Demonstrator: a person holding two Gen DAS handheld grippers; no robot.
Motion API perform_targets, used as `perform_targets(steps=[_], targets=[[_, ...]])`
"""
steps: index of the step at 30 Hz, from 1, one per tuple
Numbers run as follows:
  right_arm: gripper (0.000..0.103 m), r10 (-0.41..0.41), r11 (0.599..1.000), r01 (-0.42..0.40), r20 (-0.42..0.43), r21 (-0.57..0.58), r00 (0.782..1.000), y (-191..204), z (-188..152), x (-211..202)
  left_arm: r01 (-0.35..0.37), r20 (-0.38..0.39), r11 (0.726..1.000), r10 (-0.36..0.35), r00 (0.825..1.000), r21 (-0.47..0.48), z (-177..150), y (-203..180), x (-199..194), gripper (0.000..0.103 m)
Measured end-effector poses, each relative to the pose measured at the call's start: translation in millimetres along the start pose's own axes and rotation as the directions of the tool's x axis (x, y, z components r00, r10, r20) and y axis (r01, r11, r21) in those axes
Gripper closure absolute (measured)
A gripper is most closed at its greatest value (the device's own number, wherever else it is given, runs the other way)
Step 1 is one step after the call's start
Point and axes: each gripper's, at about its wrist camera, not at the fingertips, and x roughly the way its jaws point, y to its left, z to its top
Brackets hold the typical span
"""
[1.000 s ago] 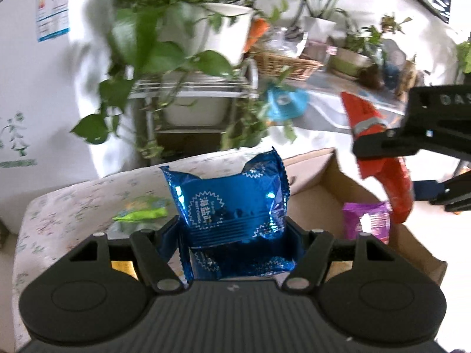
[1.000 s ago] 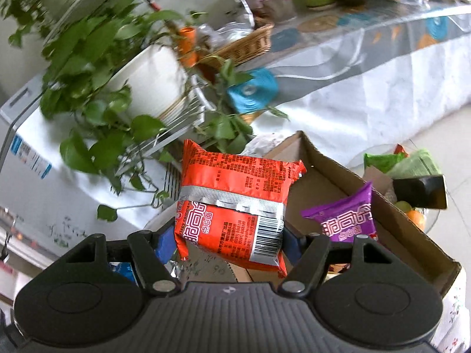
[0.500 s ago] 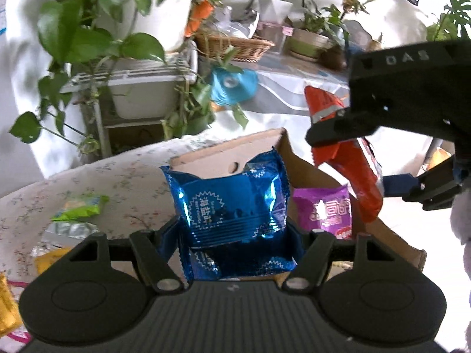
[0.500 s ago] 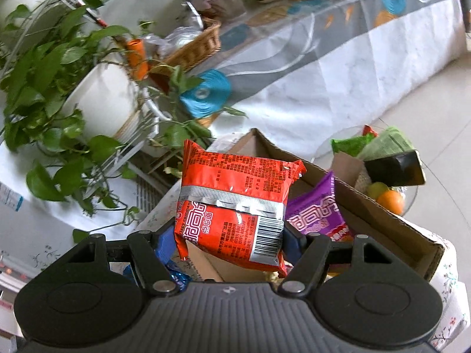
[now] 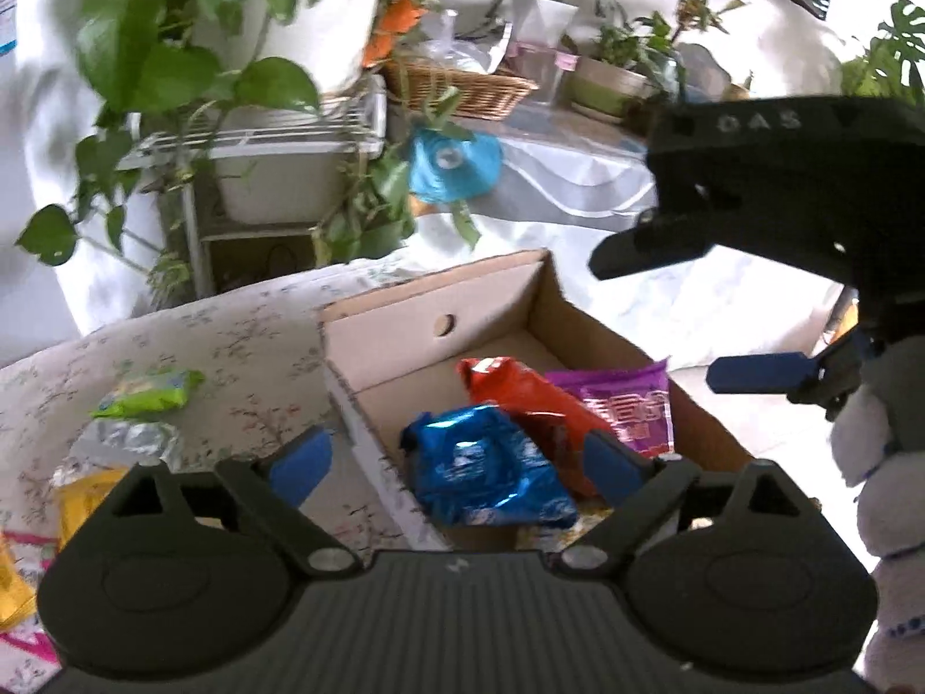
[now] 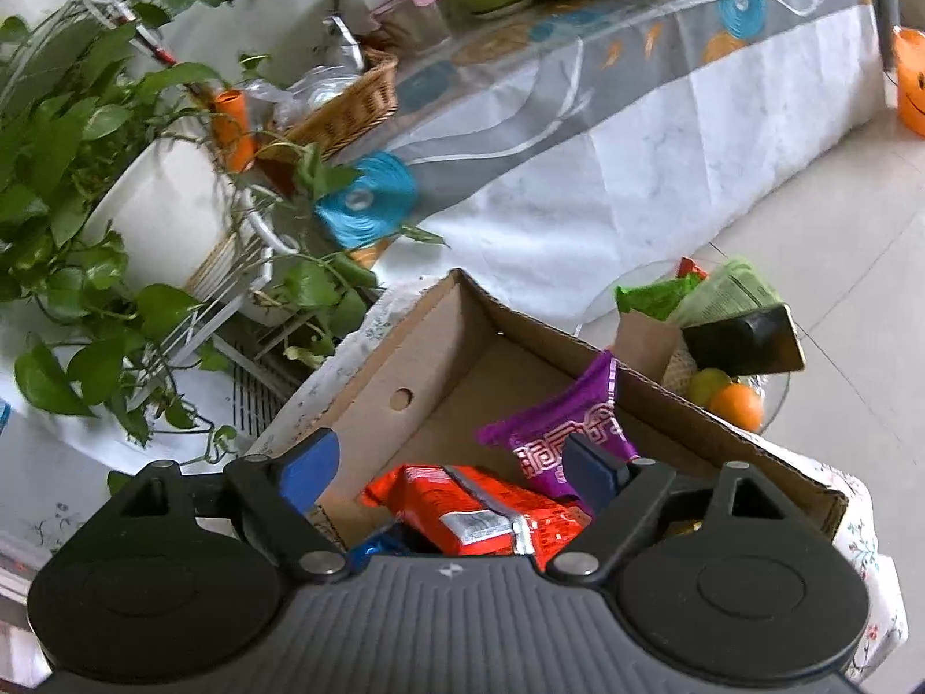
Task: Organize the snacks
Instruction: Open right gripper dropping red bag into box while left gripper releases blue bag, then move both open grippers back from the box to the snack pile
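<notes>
Hovering over the open brown cardboard box (image 5: pixel 537 295), the left gripper (image 5: pixel 457 457) and right gripper (image 6: pixel 451 460) have both just been opening, jaws apart, nothing between them. The crinkled blue foil snack packet (image 5: pixel 491 474) lies inside, the orange-red foil snack packet (image 6: pixel 474 515) at its 2 o'clock, touching. A low withdrawal could snag either packet and drag it out.

Left gripper (image 5: pixel 457 465): black ribbed body, 2 round housings, silver pivot screws, blue finger pads (image 5: pixel 303 458). Right gripper (image 6: pixel 448 465): identical build; its side carries raised lettering "DAS". White fleecy sleeve (image 5: pixel 879 462) beside it.
</notes>
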Motion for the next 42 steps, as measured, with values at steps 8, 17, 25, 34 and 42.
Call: perform_targets(steps=[8, 17, 25, 34, 42], targets=[[0.013, 0.041, 0.997, -0.041, -0.007, -0.071, 0.999, 12, -3, 1, -0.061, -0.012, 0.998, 0.06, 0.998, -0.017, 1, 23, -12, 0.009], [0.013, 0.071, 0.979, -0.076, -0.033, -0.191, 0.997, 32, -14, 7, -0.113, -0.008, 0.993, 0.112, 0.994, -0.035, 5, 47, -33, 0.009], [0.012, 0.102, 0.959, -0.114, -0.058, -0.26, 0.993, 47, -24, 10, -0.177, -0.007, 0.982, 0.177, 0.984, -0.062, 7, 82, -54, 0.009], [0.011, 0.124, 0.929, -0.147, -0.088, -0.338, 0.988, 66, -39, 14, -0.266, 0.008, 0.952, 0.27, 0.963, -0.15, 13, 140, -78, 0.008], [0.011, 0.149, 0.874, -0.205, -0.16, -0.44, 0.976, 92, -67, 22, -0.332, -0.014, 0.906, 0.341, 0.94, -0.261, 8, 189, -94, 0.008]])
